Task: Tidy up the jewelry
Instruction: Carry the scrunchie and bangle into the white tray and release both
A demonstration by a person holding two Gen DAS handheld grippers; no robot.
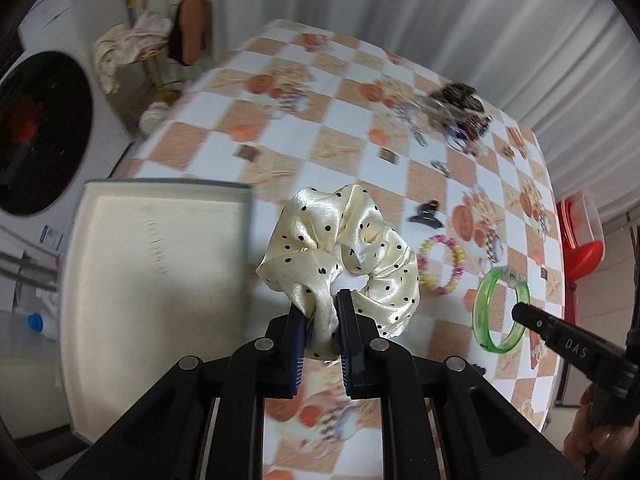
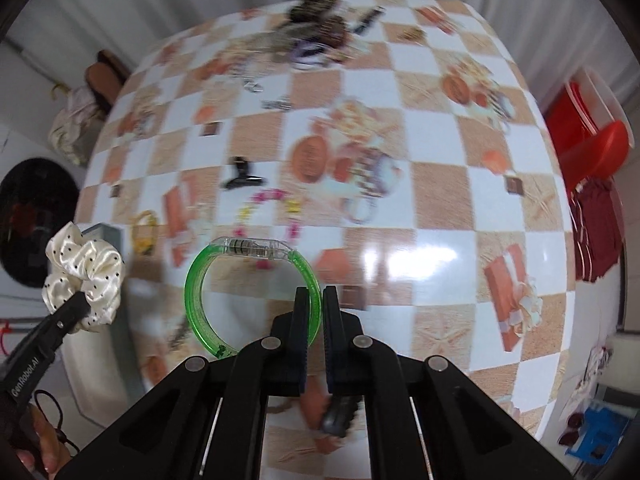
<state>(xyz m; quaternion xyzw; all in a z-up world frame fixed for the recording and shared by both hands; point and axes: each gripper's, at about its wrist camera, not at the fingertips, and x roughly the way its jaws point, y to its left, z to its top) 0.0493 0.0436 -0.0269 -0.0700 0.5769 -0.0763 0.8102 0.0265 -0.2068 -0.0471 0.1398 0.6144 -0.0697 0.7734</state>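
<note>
The left gripper [image 1: 323, 312] is pinched on a cream satin scrunchie [image 1: 344, 252] with black dots. Its two blue-padded fingers [image 1: 298, 344] stand only a narrow gap apart, with a gathered fold of the fabric squeezed between them. The rest of the scrunchie puffs out above the fingertips at the centre of the left wrist view, lifted clear of the table. To its left lies a pale rectangular tray [image 1: 152, 280], filling the lower left of that frame.

The right gripper [image 2: 316, 312] is clamped on a translucent green bangle [image 2: 208, 312]. Its fingers [image 2: 300, 320] are nearly together, nipping the right side of the ring, so the loop hangs out to the left of the fingertips, with a clear plastic clasp section along its top. In the left wrist view the same bangle shows at the lower right, caught by the black tip of the right gripper.

On the checkered tablecloth [image 2: 440, 208] below, a pink and yellow beaded bracelet [image 2: 272, 216] lies just above the bangle in the frame, and a small black claw clip [image 2: 240, 178] sits near it, upper left. Toward the top of the frame there is a blurred heap [image 2: 316, 28], probably more hair ties and trinkets, though I cannot make out the pieces.
</note>
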